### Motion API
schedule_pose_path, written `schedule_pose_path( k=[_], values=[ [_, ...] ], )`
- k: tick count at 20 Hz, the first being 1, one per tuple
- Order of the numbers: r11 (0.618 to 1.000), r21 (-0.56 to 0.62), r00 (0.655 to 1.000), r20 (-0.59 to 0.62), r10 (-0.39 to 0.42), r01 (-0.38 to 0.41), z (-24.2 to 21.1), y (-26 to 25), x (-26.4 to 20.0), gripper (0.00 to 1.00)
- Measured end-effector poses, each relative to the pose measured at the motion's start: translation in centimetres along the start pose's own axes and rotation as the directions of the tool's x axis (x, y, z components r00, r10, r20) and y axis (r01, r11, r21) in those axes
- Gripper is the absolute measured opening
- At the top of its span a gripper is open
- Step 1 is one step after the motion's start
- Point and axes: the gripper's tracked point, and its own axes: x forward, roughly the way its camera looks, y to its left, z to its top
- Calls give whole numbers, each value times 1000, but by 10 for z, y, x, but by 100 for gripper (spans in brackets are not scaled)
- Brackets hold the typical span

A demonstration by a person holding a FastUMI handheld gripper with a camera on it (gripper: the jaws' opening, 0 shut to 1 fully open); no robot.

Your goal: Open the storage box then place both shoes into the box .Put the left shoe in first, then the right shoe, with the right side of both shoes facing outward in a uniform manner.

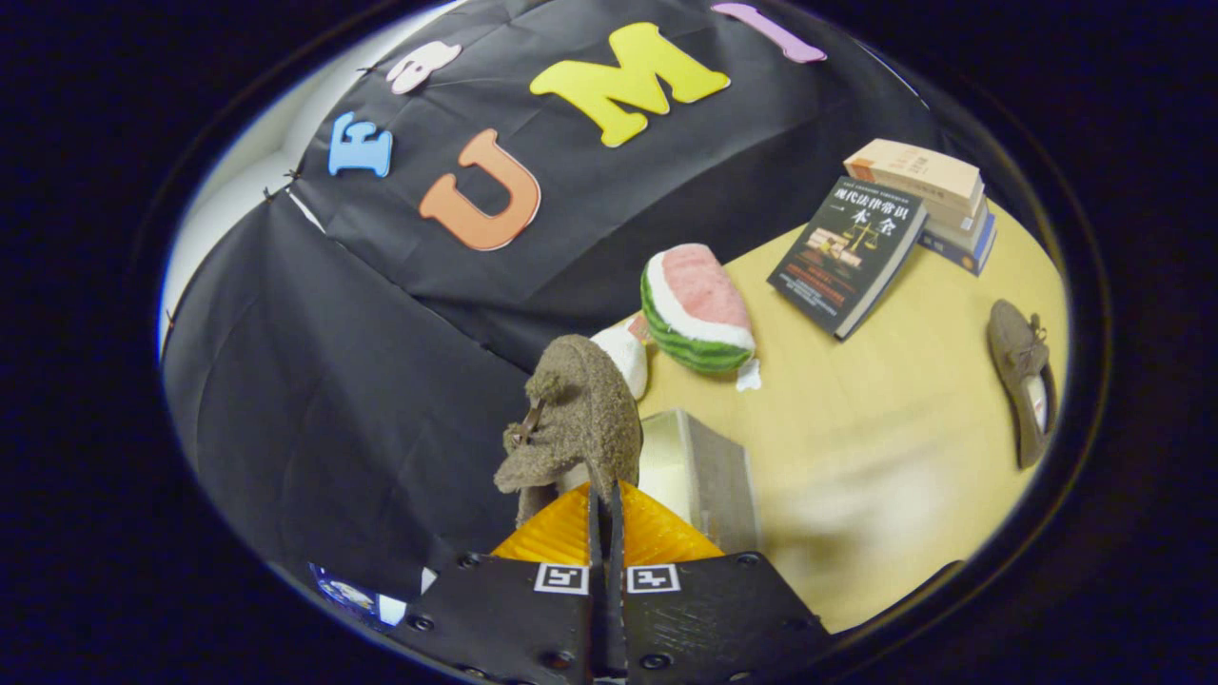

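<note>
The hand-held gripper [603,502] is squeezed tight on the first shoe [579,419], held up over the open box [709,476] (other shoe [1023,381] waits at three o'clock), so next I think it lowers this one in.

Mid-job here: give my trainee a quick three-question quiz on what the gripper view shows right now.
1. True or false: the gripper is shut on a brown shoe.
2. What lies just beyond the held shoe? A) storage box B) kettle C) bowl
3. Fill in: the second brown shoe lies on the ____, apart from the watermelon-slice toy and the books.

Key: 1 true; 2 A; 3 table.
</note>
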Motion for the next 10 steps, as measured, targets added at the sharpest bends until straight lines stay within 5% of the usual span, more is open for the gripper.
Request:
schedule_pose_path(
  k=[10],
  values=[
    [990,107,990,-118,-80,92,-84,-9,75,0]
  ],
)
